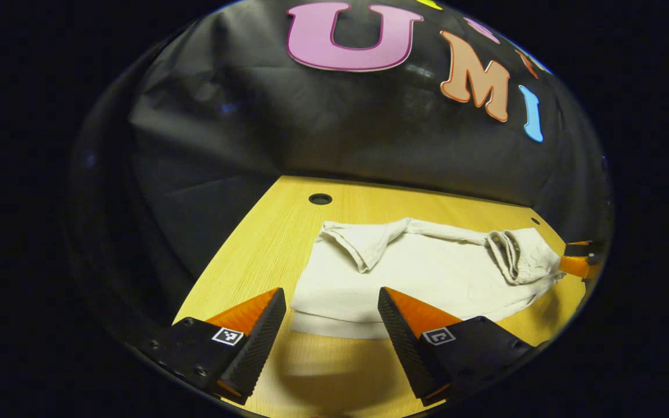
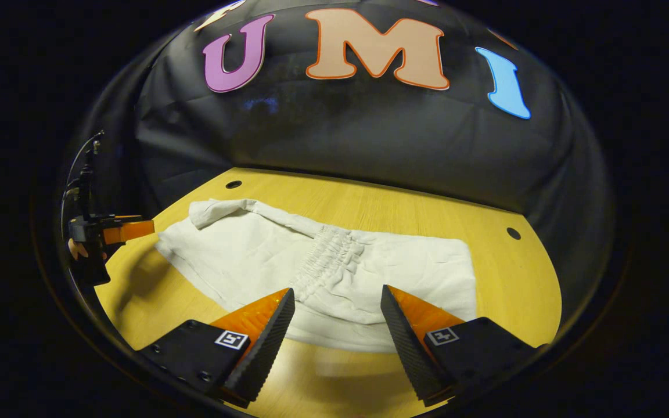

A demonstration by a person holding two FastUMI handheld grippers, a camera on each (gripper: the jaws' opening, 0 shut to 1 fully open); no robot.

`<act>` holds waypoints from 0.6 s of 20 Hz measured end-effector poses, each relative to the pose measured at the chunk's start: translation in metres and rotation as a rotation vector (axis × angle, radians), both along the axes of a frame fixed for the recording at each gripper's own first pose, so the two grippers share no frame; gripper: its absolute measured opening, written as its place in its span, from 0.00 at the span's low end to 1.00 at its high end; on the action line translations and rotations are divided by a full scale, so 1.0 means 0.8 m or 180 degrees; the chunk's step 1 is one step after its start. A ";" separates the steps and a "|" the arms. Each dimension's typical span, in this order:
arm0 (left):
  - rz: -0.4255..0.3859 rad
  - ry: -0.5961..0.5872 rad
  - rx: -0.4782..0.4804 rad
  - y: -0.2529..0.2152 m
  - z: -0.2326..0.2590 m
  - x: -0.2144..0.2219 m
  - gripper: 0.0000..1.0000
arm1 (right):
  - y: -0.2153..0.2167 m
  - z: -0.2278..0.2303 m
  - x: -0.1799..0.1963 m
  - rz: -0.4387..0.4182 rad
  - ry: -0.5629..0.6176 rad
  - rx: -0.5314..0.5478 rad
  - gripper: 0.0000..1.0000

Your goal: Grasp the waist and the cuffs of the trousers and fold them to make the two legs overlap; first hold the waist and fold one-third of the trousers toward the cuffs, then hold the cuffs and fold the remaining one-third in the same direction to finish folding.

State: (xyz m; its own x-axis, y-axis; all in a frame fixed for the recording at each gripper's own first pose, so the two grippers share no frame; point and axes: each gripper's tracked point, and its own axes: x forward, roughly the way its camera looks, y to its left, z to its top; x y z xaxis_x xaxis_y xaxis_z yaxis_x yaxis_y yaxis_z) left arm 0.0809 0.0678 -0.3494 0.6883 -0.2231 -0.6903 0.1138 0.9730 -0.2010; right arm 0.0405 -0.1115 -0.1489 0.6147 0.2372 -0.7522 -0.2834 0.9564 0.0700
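Two grippers are held above a wooden table [image 1: 265, 244], and neither one is touching anything. In the left gripper view, the left gripper [image 1: 331, 307] is seen with its fingers spread wide apart, nothing between them, hovering just over the near edge of the trousers [image 1: 427, 273]. The trousers are laid flat on the table, pale and a bit wrinkled. A loose flap is turned over near the far left corner, and the gathered waist [image 1: 514, 255] is bunched up toward the right. Past that, at the far right edge, the tip of the right gripper [image 1: 578, 261] can be made out, just beside the cloth, though whether it's touching can't be told from there.

Same deal in the right gripper view: the right gripper [image 2: 337, 307] is held with fingers well apart and empty, over the near hem. The elastic waist is seen here as a ruched band across the middle of the trousers. Off to the left, the left gripper is held by a hand [image 2: 79, 249], near the trousers' left corner. Small round holes [image 2: 233, 184] are set near the table's far edge.
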 end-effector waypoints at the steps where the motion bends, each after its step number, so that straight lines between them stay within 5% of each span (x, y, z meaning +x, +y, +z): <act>1: 0.0033 0.0073 -0.0016 0.000 -0.009 0.001 0.95 | -0.009 0.002 -0.002 -0.0018 -0.0018 -0.0035 0.92; 8: 0.0179 0.0454 0.0086 0.001 -0.058 -0.008 0.94 | -0.053 0.008 -0.019 -0.0181 -0.0021 -0.0172 0.98; 12: -0.0102 0.0489 0.0337 -0.007 -0.064 -0.011 0.96 | -0.061 0.005 -0.025 -0.0153 -0.0017 -0.0206 0.98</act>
State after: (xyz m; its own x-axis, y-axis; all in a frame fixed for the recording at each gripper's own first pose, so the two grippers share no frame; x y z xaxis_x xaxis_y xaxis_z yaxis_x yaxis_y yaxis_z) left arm 0.0722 0.0622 -0.4004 0.5668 -0.1636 -0.8074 0.1208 0.9860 -0.1150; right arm 0.0201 -0.1602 -0.1453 0.6283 0.1582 -0.7617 -0.2372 0.9714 0.0061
